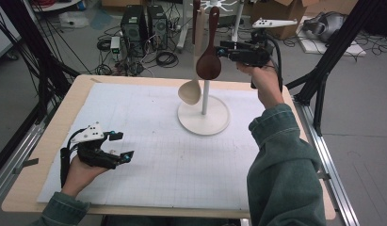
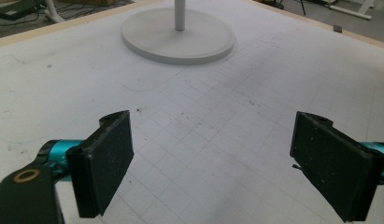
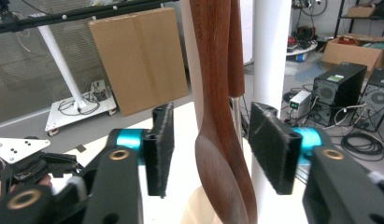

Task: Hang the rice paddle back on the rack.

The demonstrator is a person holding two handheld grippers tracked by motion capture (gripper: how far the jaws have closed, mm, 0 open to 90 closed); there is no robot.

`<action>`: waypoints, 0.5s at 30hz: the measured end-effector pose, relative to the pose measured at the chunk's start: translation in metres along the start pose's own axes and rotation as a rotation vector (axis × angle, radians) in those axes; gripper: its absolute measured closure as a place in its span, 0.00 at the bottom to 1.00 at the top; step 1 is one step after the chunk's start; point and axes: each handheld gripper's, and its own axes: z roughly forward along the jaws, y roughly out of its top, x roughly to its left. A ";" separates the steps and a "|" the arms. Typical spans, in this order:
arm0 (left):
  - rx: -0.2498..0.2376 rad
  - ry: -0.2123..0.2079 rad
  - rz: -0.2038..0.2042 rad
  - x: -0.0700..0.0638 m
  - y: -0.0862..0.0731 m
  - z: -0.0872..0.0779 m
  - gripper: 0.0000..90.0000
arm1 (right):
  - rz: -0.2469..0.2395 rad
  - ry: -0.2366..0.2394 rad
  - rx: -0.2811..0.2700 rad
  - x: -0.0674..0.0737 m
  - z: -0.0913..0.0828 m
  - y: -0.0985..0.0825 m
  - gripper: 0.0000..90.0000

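from above, my right gripper sits at the upper right of the frame, jaws released beside the dark wooden spoon hanging on the white stand. my left gripper rests at the lower left on the white mat.

in my left gripper view, my jaws stand wide open over bare mat, the stand at top centre.

in my right gripper view, the spoon hangs mid-frame between my pads, untouched.

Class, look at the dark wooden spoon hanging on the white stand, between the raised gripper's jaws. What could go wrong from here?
1. The right gripper is open around the dark brown wooden spoon; a sideways pull might knock it off the white round-based stand.
2. The pale wooden spoon hangs close beside it and could be set swinging.
3. The thin pole might let the stand tip.
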 end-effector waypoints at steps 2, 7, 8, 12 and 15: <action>0.001 0.000 0.001 0.000 0.000 0.000 0.15 | -0.002 -0.002 -0.007 0.002 -0.003 -0.002 0.55; 0.001 0.004 0.002 0.001 0.000 -0.001 0.15 | -0.007 -0.011 -0.005 0.008 -0.009 -0.009 0.48; 0.001 0.004 0.003 0.001 0.000 -0.001 0.15 | -0.008 -0.013 0.001 0.009 -0.009 -0.011 0.47; -0.001 0.003 -0.002 0.000 0.000 -0.001 0.15 | -0.007 -0.024 0.021 0.013 -0.010 -0.019 0.43; -0.002 0.002 0.002 0.000 0.001 -0.001 0.15 | -0.012 -0.021 0.027 0.015 -0.012 -0.026 0.42</action>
